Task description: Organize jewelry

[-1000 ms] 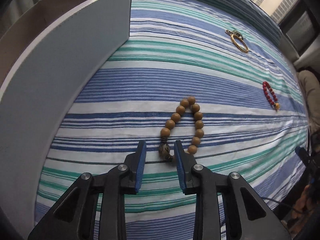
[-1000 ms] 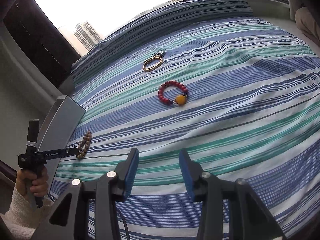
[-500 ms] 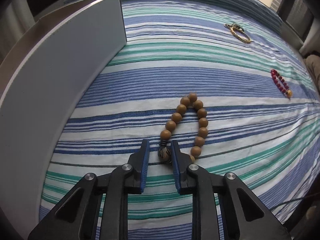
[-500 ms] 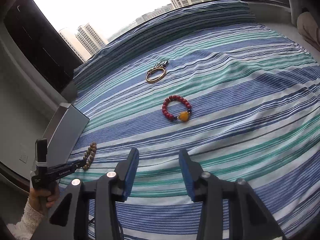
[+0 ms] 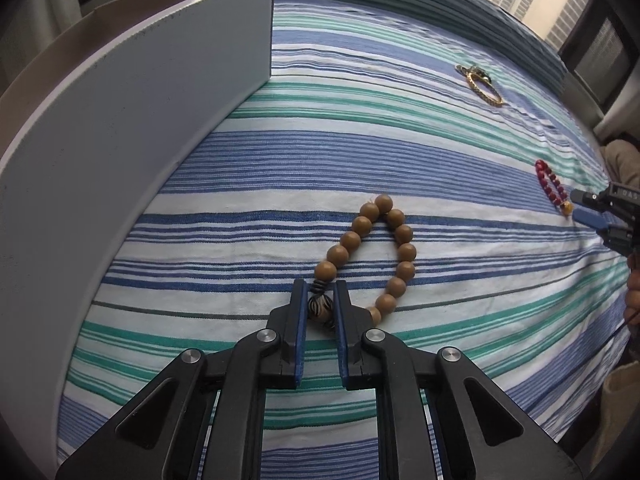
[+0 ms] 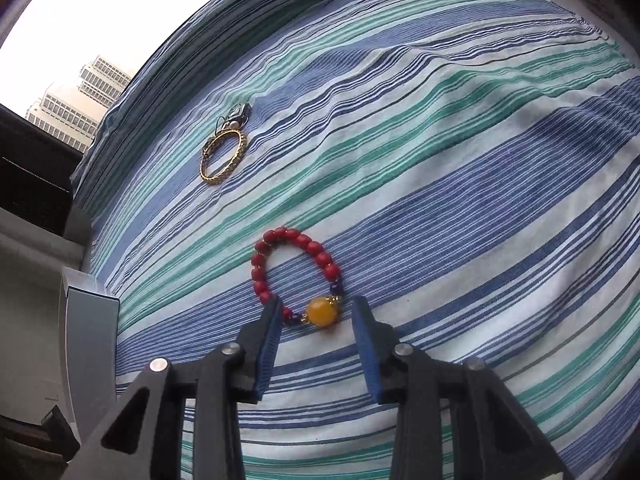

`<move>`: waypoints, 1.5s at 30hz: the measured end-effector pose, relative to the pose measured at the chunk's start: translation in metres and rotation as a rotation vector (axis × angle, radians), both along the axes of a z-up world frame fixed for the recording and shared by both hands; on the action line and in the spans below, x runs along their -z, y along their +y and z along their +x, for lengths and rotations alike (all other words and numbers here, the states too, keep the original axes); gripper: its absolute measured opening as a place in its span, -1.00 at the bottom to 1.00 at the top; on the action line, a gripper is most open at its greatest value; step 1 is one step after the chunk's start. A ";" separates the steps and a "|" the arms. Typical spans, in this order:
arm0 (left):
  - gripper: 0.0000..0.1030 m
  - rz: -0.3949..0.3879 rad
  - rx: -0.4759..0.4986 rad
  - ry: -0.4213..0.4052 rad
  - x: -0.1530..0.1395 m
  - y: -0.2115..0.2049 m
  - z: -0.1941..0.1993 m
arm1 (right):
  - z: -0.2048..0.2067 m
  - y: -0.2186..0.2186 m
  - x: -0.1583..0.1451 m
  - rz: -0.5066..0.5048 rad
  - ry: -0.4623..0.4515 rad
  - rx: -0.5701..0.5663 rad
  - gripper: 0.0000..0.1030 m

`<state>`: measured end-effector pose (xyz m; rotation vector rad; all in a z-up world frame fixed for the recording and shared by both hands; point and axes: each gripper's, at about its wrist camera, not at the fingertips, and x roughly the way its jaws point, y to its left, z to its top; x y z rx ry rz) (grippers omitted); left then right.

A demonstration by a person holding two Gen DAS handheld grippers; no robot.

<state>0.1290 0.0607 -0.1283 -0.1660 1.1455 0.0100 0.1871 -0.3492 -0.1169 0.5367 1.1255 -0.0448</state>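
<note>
Now three bracelets: left claw (image 5: 319, 307) pinching the wooden bracelet (image 5: 370, 258); right claw (image 6: 316, 322), closing, straddles the red bracelet (image 6: 296, 276); gold bangle (image 6: 223, 157) apart.

Brown bracelet (image 5: 376, 252), red bracelet (image 6: 296, 272), blue-green striped cloth (image 5: 400, 152)

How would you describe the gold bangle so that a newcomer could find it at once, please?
On the striped cloth, look to the end nearest the window, beyond the red bracelet. The gold bangle lies flat there, with a small dark trinket touching its far edge. Unlike the red and the wooden bracelet, it is one thin metal ring, not a string of beads.
</note>
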 end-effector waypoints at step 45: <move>-0.80 -0.057 -0.441 -0.275 -0.186 0.227 -0.161 | -0.061 0.361 -0.192 -0.076 -0.512 -0.962 -0.66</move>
